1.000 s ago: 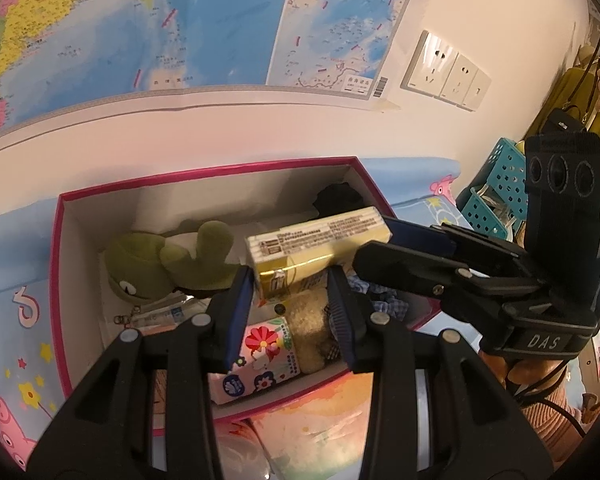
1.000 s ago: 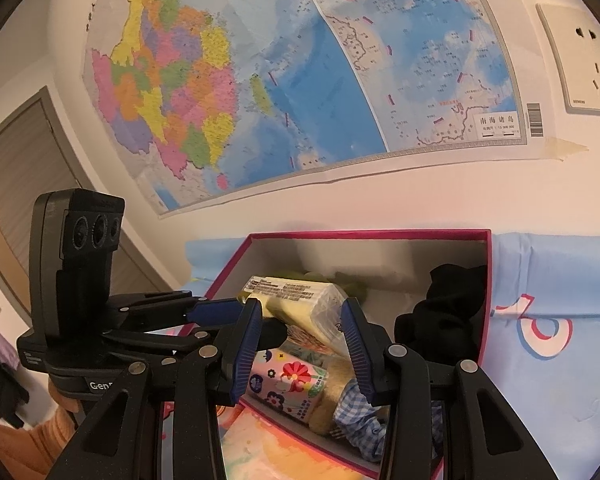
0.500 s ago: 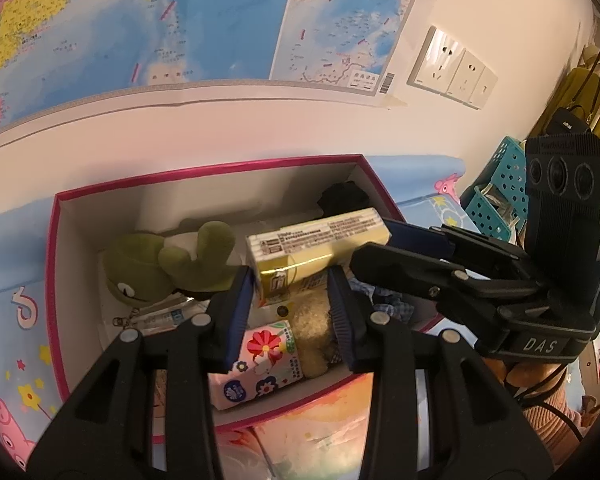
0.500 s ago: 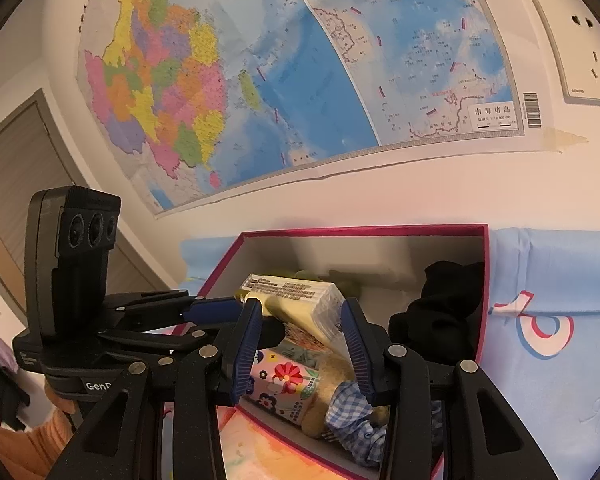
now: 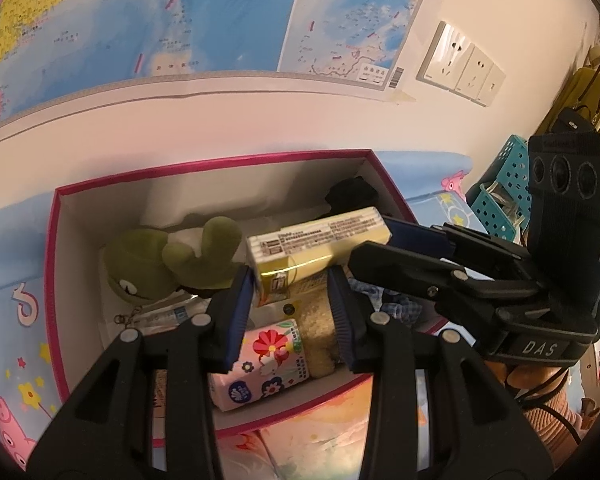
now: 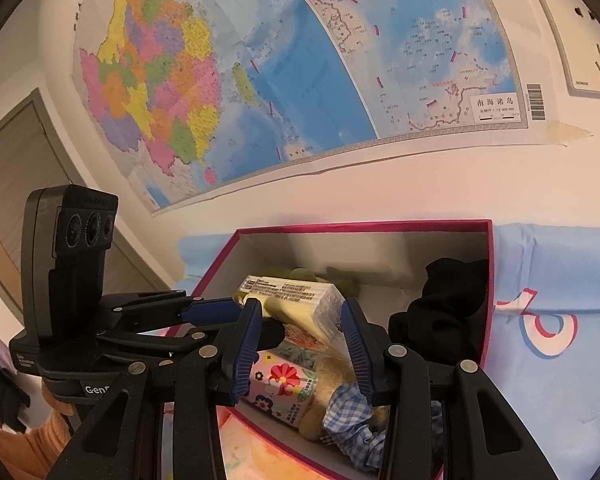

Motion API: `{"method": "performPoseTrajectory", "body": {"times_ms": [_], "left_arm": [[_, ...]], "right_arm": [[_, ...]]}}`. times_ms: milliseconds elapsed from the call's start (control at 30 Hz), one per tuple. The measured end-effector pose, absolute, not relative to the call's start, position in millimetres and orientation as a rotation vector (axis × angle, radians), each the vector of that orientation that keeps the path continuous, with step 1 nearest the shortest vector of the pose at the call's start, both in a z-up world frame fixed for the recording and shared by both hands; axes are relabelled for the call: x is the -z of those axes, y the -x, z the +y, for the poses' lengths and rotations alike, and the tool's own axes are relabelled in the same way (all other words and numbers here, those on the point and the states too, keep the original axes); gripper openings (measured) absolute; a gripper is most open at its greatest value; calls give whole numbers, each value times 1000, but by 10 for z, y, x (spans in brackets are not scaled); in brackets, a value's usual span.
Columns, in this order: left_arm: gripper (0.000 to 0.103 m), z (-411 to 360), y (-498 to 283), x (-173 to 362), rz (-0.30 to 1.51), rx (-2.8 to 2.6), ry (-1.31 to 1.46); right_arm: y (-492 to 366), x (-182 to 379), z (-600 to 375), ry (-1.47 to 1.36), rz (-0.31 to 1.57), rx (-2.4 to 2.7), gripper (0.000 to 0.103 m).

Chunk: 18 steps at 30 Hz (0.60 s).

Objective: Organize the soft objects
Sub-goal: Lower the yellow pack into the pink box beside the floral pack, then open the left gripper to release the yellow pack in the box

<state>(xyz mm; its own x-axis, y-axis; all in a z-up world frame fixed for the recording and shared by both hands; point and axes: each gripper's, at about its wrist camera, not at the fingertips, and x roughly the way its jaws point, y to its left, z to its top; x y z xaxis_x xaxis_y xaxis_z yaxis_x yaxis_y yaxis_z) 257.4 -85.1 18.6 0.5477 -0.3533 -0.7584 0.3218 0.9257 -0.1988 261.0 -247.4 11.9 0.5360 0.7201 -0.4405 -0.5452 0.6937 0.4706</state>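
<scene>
I have the yellow tissue pack [image 5: 318, 246] pinched at each end, left gripper [image 5: 292, 300] and right gripper [image 6: 302, 344] fingers both closed on it, above the pink-rimmed box [image 5: 52, 264]. Next, I judge: lower it beside the green plush [image 5: 168, 260], then release.
</scene>
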Motion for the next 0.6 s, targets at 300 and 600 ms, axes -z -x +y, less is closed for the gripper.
{"method": "performPoseTrajectory", "body": {"times_ms": [300,600], "left_arm": [[40,-871,-2617,-162,925,391,39],[40,-877,-2651,-137,940,387,48]], "right_arm": [[-2656,-79,-2460,-289,672,-761,43],[-2715,-6,-2455,-301,691,-746,43]]}}
